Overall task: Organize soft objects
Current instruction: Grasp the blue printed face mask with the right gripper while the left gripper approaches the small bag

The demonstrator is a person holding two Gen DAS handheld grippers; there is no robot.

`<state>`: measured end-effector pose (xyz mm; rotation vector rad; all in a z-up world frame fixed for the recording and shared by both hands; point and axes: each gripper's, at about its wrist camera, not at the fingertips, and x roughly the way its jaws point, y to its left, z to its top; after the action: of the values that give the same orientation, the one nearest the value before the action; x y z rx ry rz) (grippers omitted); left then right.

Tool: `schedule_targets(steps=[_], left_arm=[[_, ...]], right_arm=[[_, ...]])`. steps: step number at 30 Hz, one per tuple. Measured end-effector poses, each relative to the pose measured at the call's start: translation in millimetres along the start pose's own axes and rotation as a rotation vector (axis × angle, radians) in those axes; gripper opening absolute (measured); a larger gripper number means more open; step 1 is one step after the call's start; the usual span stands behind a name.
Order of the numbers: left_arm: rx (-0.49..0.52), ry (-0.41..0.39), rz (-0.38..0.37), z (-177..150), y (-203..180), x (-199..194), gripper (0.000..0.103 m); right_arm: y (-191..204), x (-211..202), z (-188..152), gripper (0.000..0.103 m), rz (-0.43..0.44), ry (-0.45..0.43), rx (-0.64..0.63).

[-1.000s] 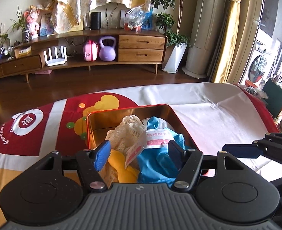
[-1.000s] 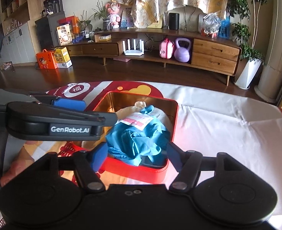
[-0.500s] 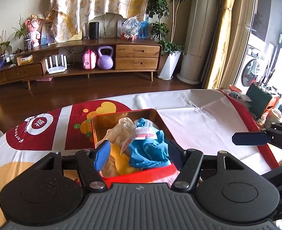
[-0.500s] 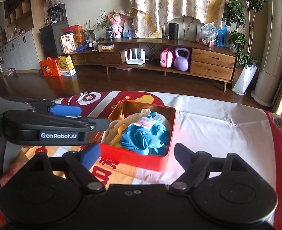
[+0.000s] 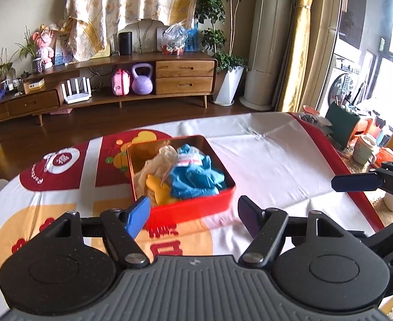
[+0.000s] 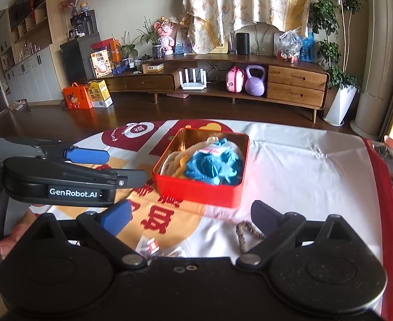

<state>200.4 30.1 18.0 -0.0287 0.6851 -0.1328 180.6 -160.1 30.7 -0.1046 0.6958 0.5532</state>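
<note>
Fingers of the left gripper [image 5: 193, 218] stand wide apart and hold nothing; the red tin [image 5: 193, 206] sits just ahead of them on the printed tablecloth [image 5: 271, 160]. Inside the tin lie a blue cloth [image 5: 196, 179], a cream mesh piece [image 5: 156, 164] and a yellow item [image 5: 157, 191], with a white label [image 5: 187, 160] on top. The right gripper [image 6: 192, 216] is likewise spread and empty, the tin just ahead. Near its right finger lies what may be 1 braided cord [image 6: 245, 234].
</note>
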Motion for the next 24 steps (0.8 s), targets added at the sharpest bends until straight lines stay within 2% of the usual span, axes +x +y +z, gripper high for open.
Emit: schedule_targets(steps=[11, 12, 14, 24], left_arm=[[-0.012, 0.059, -0.018, -40.9, -6.1, -18.0, 0.072], [-0.013, 0.064, -0.018, -44.1, -7.5, -18.8, 0.073], [-0.015, 0.065, -0.015, -50.2, -9.2, -21.0, 0.083], [-0.016, 0.104, -0.029, -79.9, -17.6, -19.0, 0.083]], right_arm=[[-2.0, -18.1, -42.2, 0.102, -0.009, 0.038, 0.063], [-3.2, -19.5, -45.7, 0.102, -0.013, 0.043, 0.069], [-4.7, -21.9, -54.3, 0.102, -0.018, 0.052, 0.082], [-14.4, -25.4, -92.7, 0.102, -0.030, 0.104, 0.151]])
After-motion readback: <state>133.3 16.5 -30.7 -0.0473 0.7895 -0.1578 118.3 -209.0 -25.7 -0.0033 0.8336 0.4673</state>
